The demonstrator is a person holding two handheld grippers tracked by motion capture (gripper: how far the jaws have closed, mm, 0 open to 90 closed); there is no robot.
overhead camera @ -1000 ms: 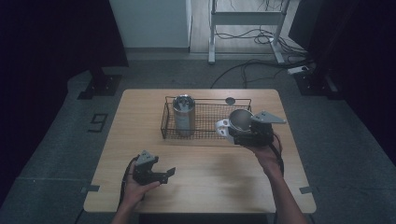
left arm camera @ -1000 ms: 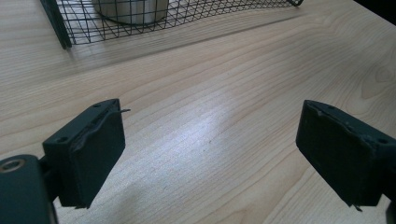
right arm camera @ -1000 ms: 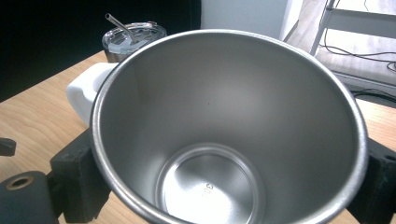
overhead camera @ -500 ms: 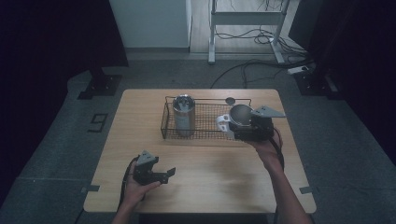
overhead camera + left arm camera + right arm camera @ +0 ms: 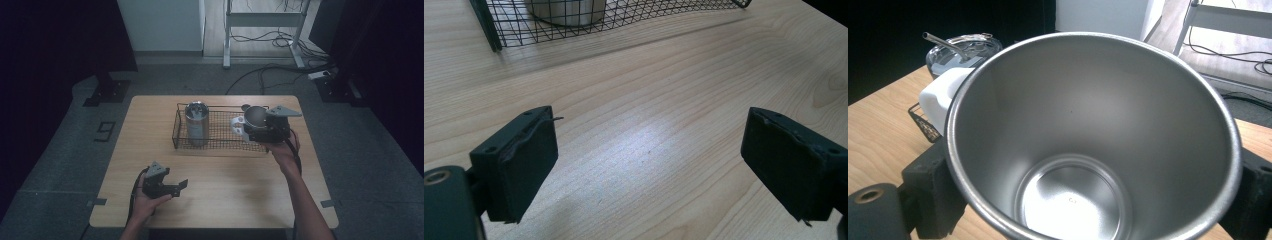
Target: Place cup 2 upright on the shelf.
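Right tongs (image 5: 248,129), right of frame centre, grip a steel cup (image 5: 1093,135) over the wire basket (image 5: 220,142). Left tongs (image 5: 181,185), lower left, gape wide and empty above the worktop (image 5: 225,185).

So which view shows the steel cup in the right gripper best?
The right gripper view: the steel cup sits between the jaws, its bare inside open to the camera. The high view shows it small, at the wire basket's right end.
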